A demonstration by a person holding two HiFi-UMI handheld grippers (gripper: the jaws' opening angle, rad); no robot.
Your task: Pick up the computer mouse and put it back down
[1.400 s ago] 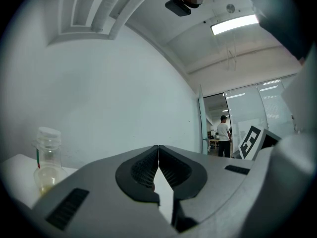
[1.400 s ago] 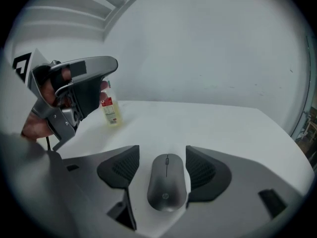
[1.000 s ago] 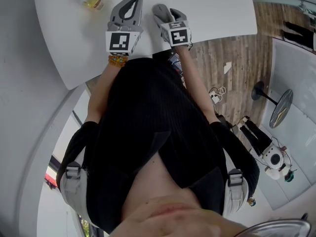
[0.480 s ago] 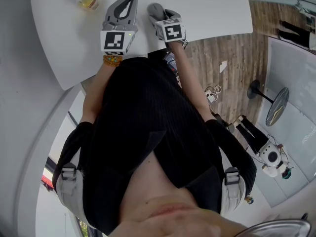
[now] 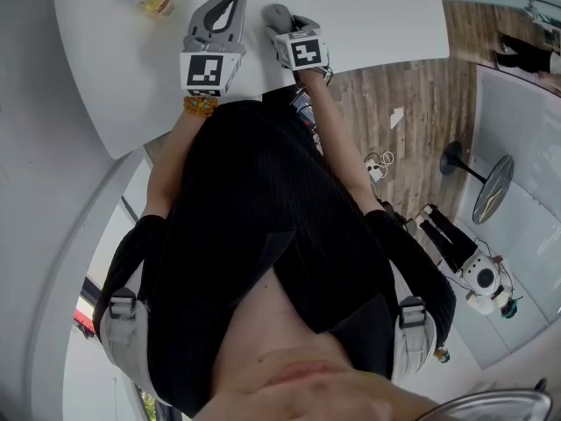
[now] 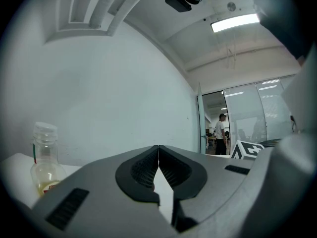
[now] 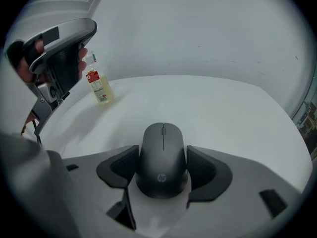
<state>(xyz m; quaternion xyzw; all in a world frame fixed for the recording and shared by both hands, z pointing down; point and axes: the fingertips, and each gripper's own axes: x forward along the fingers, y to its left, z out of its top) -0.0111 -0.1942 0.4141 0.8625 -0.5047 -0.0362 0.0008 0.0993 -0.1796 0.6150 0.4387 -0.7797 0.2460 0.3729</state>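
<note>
My right gripper [image 7: 162, 168] has its jaws pinching the computer mouse [image 7: 162, 157] across both flanks, toward the near edge of the table [image 7: 223, 108]. I can't quite tell whether it rests on the top or hangs just above it. It looks light, rigid and smooth-shelled, likely slippery, so the waist behind the buttons suits. My left gripper [image 6: 158, 155] has its jaws pressed together, empty.

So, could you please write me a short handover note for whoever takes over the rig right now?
Left gripper: shut, empty, tilted upward.
Right gripper: shut on the computer mouse, jaws against its sides.
The mouse is over the white table; lifted or not, I cannot tell. A small bottle stands to the left.
Done: grasp. Left: lift if needed, set down, release.
</note>
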